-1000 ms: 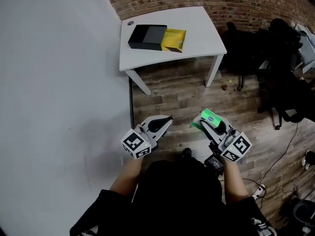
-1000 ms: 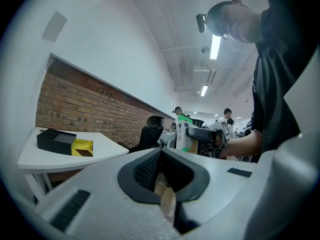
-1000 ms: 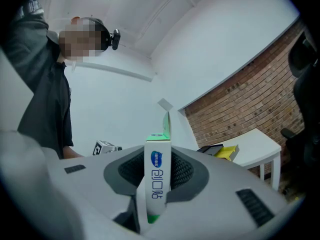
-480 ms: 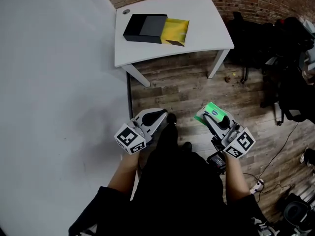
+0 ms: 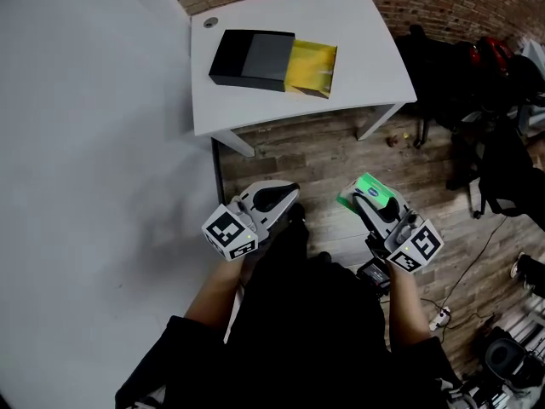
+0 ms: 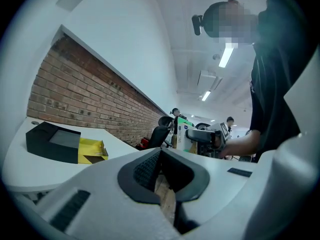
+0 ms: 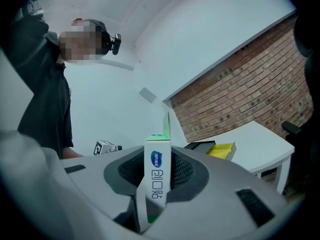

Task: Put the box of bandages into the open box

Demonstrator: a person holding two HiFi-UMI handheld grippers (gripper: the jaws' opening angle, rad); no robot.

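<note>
You had the box of bandages [image 7: 157, 181] clamped upright between the jaws of your right gripper [image 5: 364, 209], its narrow printed face toward the gripper's camera and a top flap standing up. That grip left the lower end free to go down first. It hung over the wooden floor [image 5: 306, 156], well short of the open box [image 5: 249, 56] and not yet above the white table [image 5: 362, 32] on which that box lay. Your left gripper [image 5: 286, 198] was closed with nothing in it, level with the right one and just as far from the open box. My guess is you kept it there as a spare, ready to steady the black sleeve. The open box had its yellow tray [image 5: 312, 65] slid out toward the right gripper's side, so the opening faced your load. Nothing lay on the table around the open box except a small round cap [image 5: 210, 22] at the corner behind it. Dark chairs [image 5: 443, 66] stood well off beyond the tray's side, clear of your likely path.
</note>
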